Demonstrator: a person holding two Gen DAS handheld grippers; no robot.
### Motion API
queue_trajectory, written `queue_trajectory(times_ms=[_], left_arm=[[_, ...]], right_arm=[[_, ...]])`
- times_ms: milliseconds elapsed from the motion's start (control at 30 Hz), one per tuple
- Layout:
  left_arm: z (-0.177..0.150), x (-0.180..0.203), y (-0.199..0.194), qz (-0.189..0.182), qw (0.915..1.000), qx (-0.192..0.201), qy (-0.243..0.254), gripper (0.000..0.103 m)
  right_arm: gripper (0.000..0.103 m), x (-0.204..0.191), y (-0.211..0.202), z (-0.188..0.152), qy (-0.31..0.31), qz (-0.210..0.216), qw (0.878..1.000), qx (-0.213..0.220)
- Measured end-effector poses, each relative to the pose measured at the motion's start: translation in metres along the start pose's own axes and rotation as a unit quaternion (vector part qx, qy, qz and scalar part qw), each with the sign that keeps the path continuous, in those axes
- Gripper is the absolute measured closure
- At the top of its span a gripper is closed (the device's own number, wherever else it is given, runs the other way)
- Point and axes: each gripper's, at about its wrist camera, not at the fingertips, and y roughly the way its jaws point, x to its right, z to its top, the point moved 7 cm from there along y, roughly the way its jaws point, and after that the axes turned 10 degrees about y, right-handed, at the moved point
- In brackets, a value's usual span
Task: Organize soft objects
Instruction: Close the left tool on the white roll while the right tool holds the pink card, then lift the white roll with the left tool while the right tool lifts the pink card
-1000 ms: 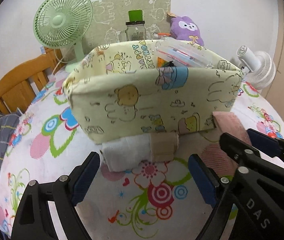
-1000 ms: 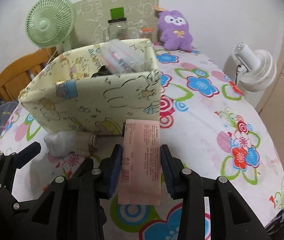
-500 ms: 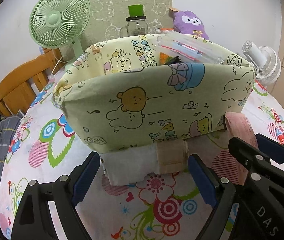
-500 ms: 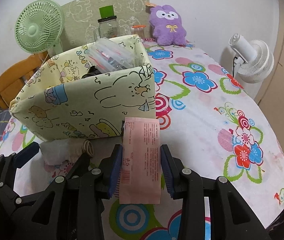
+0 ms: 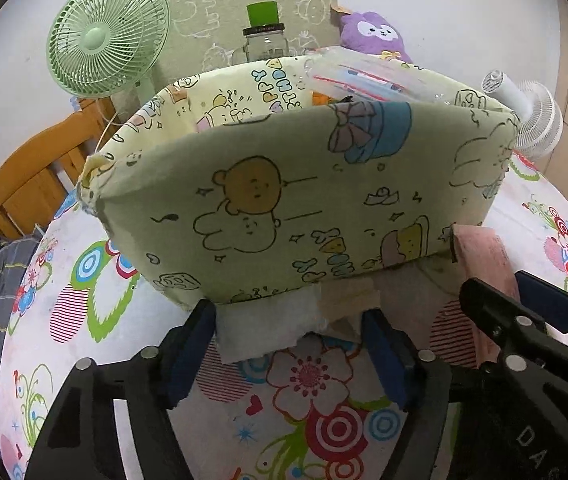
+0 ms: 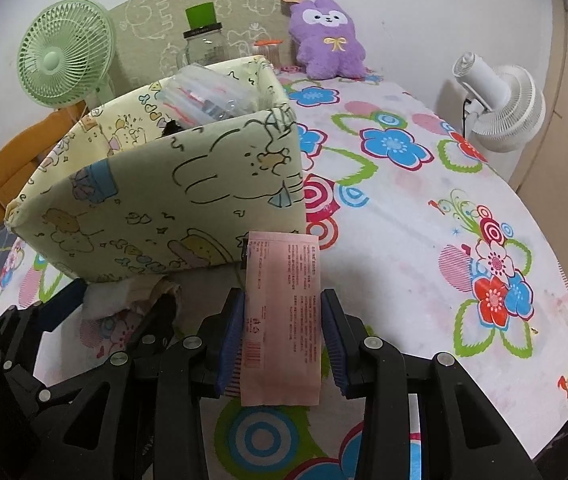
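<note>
A yellow cartoon-print fabric bin stands on the flowered tablecloth with a clear pouch inside. A white and beige folded cloth lies against its near wall, between the fingers of my left gripper, whose jaws touch or nearly touch its ends. My right gripper is shut on a pink packet that points at the bin's right corner. The packet and the right gripper also show in the left wrist view.
A green fan, a glass jar with a green lid and a purple plush toy stand at the back. A white fan is beyond the table's right edge. A wooden chair is at the left.
Both grippers have moved forward toward the bin. The left fingers now flank the folded cloth and have narrowed around it. The right gripper still holds the pink packet.
</note>
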Motion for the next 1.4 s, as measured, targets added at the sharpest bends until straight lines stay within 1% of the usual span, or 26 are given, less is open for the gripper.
queue_trajectory(times_ms=[233,600,767,900,1400], left_arm=[[-0.006,0.0,-0.005,-0.002,1.0,0.005,-0.002,0.036],[-0.013,0.004,-0.014,-0.009,0.9999,0.004,-0.011,0.05],[-0.018,0.006,-0.02,-0.017,0.9997,0.003,-0.02,0.053],[-0.021,0.008,-0.026,-0.018,0.9996,0.006,-0.021,0.057],[-0.027,0.009,-0.053,-0.019,0.9989,0.02,-0.037,0.058]], right_arm=[[0.062,-0.005,-0.001,-0.004,-0.007,0.004,1.0,-0.002],[0.062,-0.007,-0.005,-0.01,-0.013,0.012,1.0,-0.005],[0.062,-0.006,-0.008,-0.012,-0.015,0.016,1.0,-0.004],[0.062,-0.006,-0.01,-0.015,-0.017,0.018,1.0,-0.006],[0.062,-0.008,-0.029,-0.018,-0.028,0.029,0.999,0.008]])
